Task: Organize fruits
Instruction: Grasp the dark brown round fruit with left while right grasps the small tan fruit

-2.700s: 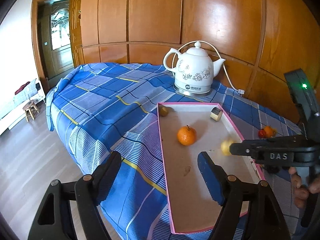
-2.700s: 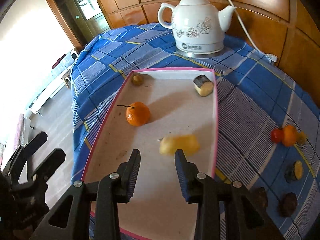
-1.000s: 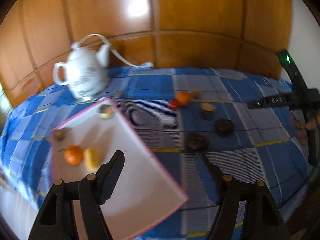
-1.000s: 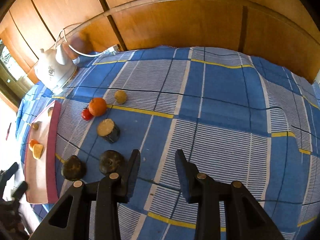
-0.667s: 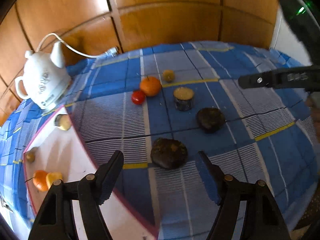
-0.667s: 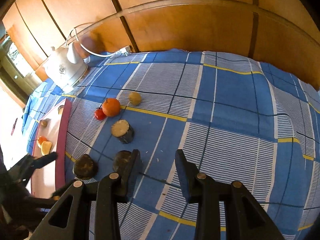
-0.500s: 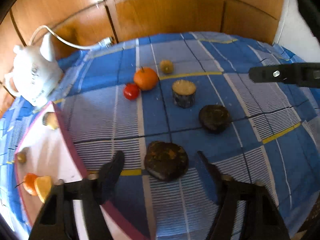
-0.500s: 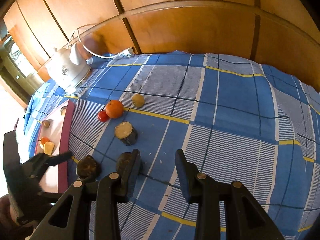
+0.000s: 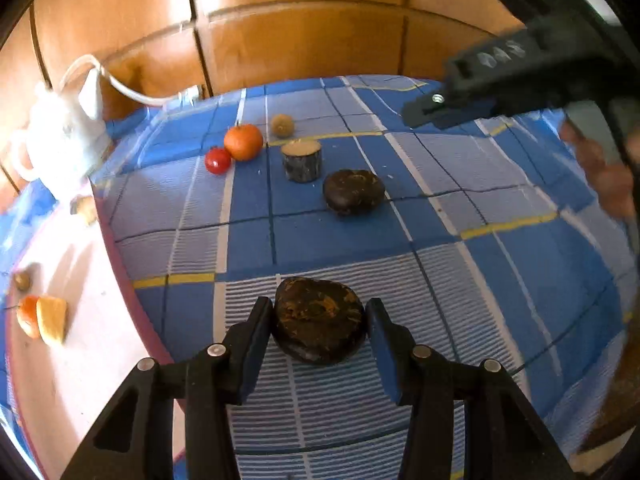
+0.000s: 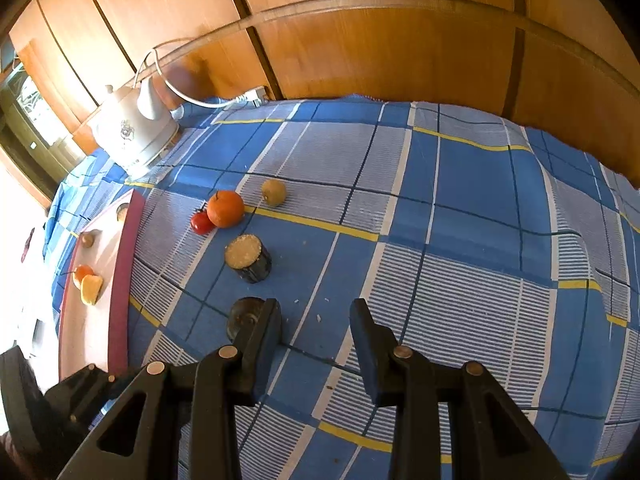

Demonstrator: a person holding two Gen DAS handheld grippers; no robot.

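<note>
While the left gripper [image 9: 320, 322] was closing, a dark lump [image 9: 319, 320] of fruit sat on the cloth [image 9: 460, 240] between its two fingers. One finger [image 9: 256, 344] was touching the lump's side, and the other finger [image 9: 380, 348] was just beside it, so I could not tell if it was pinched yet. Near the lump lay a second dark lump [image 9: 353, 191], a cut log-shaped piece [image 9: 301, 160], an orange [image 9: 243, 141], a red tomato [image 9: 217, 160] and a small brown fruit [image 9: 282, 125]. Off to one side was the tray [image 9: 80, 360], with an orange fruit [image 9: 27, 316] and a yellow piece [image 9: 52, 318] in it. Behind the tray stood a white kettle [image 10: 136, 136]. Over the bare cloth hung the right gripper [image 10: 316, 328], its fingers a little apart with nothing between them.
</note>
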